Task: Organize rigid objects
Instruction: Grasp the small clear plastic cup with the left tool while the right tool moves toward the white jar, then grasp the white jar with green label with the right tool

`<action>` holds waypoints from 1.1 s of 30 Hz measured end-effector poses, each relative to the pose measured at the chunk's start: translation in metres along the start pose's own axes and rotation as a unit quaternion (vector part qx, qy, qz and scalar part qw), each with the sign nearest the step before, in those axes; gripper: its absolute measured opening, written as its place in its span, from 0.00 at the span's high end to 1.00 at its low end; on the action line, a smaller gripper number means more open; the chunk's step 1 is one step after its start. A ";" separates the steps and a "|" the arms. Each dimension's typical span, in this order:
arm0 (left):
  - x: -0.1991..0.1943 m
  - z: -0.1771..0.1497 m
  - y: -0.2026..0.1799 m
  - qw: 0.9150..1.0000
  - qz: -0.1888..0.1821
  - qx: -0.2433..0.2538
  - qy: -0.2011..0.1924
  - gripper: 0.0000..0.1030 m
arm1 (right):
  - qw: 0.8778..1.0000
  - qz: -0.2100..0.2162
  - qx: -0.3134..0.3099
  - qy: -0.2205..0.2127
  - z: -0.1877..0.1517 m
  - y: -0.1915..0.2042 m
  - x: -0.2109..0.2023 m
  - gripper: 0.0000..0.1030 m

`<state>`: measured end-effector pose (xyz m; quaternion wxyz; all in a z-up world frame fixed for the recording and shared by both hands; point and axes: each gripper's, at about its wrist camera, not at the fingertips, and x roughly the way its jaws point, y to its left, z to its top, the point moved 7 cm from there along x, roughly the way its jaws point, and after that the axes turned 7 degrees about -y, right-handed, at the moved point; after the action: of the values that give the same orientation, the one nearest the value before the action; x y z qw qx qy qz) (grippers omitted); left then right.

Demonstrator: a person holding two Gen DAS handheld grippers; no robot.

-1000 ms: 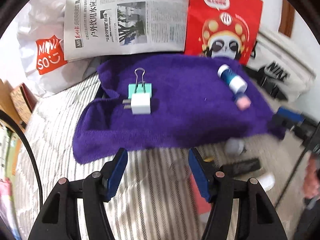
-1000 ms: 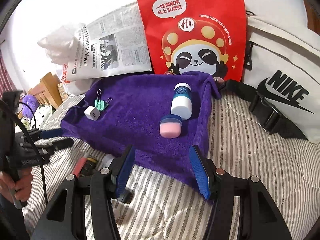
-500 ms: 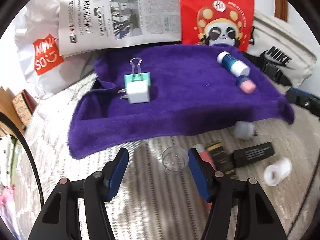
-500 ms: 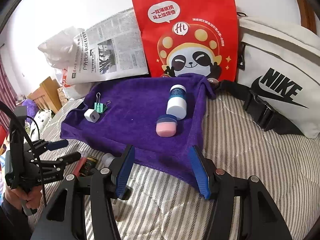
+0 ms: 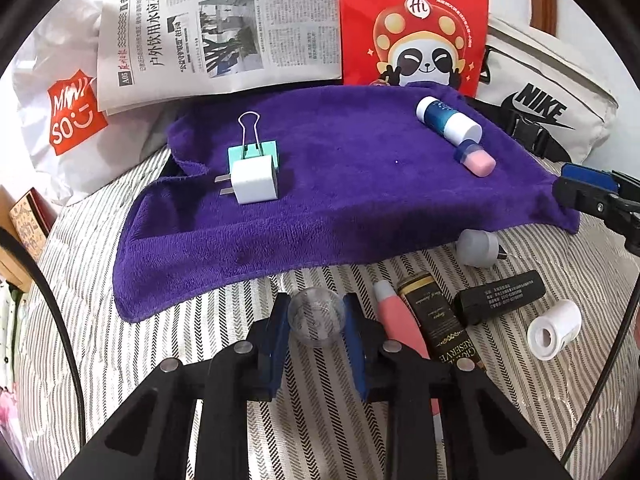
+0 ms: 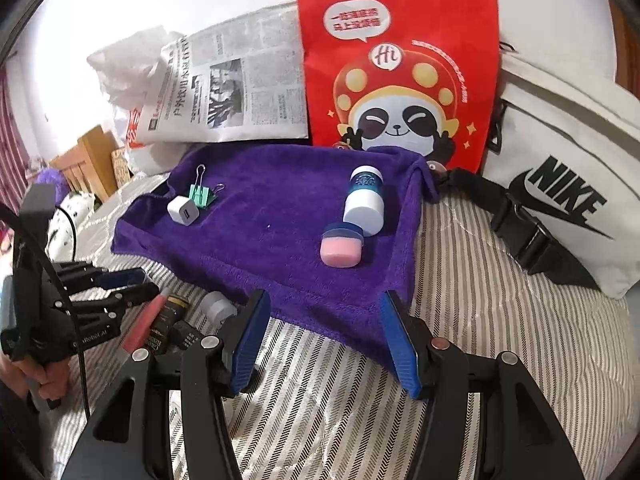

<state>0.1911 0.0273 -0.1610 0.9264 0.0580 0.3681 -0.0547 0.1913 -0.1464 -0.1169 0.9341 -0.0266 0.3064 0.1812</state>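
Note:
My left gripper is closing its jaws on a small clear cup that lies on the striped bedcover just in front of the purple towel; both blue pads touch its sides. A white charger plug, a teal binder clip, a blue-and-white bottle and a pink jar rest on the towel. My right gripper hovers open over the towel's near edge with nothing held between its fingers.
To the right of the cup lie a pink tube, a black-gold tube, a black stick, a white roll and a grey cap. A newspaper, a red bag and a white Nike bag stand behind.
The left gripper's jaws have come together from wide open round the clear cup. The right gripper has stayed open and almost still.

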 end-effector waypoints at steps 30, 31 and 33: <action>0.010 -0.008 0.022 0.999 0.027 -0.047 0.003 0.75 | 0.997 -0.049 0.008 0.061 -0.068 0.075 -0.019 0.45; 0.010 -0.008 0.022 0.999 0.026 -0.047 0.003 0.75 | 0.997 -0.056 0.011 0.060 -0.068 0.073 -0.017 0.45; 0.010 -0.009 0.022 0.999 0.026 -0.047 0.003 0.75 | 0.996 -0.067 0.020 0.058 -0.067 0.069 -0.013 0.50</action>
<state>0.1954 0.0496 -0.1724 0.9281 0.0241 0.3713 -0.0126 0.1198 -0.0968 -0.1597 0.9252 -0.0392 0.3610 0.1100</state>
